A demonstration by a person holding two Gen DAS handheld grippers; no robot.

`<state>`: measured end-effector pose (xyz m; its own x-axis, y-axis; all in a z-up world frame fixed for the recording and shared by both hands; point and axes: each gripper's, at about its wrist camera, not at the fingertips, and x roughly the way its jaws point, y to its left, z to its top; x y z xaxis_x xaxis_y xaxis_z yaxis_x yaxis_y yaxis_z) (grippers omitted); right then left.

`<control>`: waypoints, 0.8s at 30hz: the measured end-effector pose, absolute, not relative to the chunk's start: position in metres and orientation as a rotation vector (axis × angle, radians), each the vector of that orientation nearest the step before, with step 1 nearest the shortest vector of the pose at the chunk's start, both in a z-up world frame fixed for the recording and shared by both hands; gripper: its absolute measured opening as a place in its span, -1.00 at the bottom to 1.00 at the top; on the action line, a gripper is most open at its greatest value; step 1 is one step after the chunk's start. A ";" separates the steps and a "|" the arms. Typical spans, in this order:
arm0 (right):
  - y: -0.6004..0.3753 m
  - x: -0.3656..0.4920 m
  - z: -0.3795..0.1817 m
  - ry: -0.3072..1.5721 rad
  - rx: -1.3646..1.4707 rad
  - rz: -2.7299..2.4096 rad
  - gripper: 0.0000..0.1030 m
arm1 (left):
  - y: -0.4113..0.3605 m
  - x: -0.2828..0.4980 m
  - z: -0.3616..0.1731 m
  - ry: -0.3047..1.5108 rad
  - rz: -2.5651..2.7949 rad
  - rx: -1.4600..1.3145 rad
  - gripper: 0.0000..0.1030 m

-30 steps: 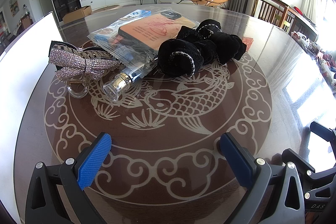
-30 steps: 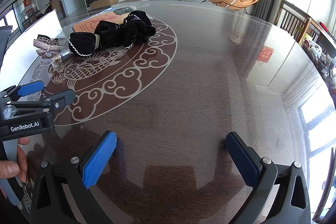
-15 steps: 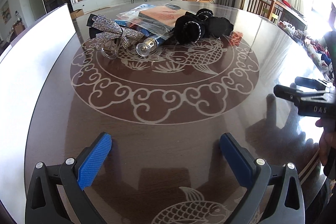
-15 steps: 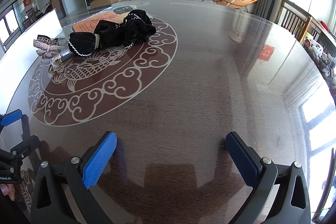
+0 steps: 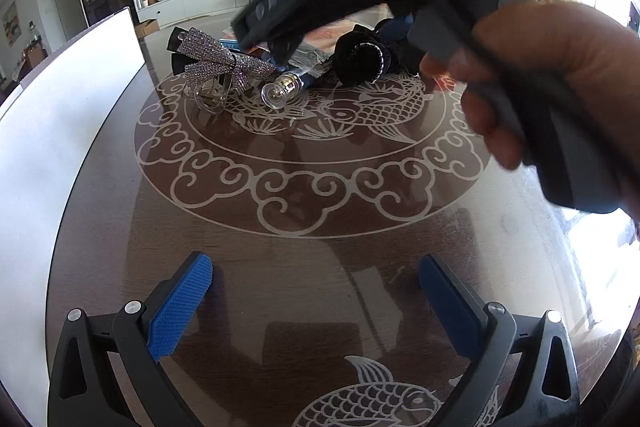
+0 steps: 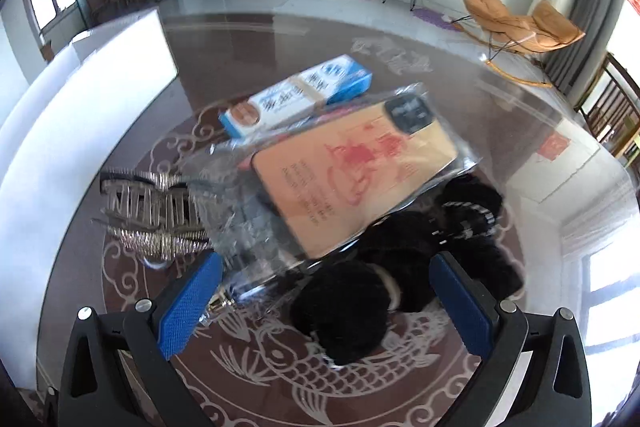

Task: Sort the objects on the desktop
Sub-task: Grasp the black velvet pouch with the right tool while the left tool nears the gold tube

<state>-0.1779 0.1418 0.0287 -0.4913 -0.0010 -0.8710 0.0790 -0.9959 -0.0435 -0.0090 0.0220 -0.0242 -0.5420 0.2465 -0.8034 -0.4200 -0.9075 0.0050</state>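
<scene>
— Hovering wide open, right gripper [image 6: 324, 311] over black scrunchie [image 6: 344, 311] on table [image 6: 500, 115], beside bagged phone case [image 6: 352, 179].
— Soft, light, squashy; probably best pinched across the thick roll, clear of the slippery bag.
— Left gripper [image 5: 316, 291]?
— Spread wide too, empty, hanging well back.

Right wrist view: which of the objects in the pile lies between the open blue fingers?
The black fluffy scrunchie. It sits low between the right gripper fingers, while the bagged orange phone case and blue box lie farther away.
</scene>
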 end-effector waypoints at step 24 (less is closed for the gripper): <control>0.226 -0.081 0.018 -0.396 1.389 -2.670 0.89 | 0.025 -0.011 -0.025 0.279 2.449 -1.225 1.00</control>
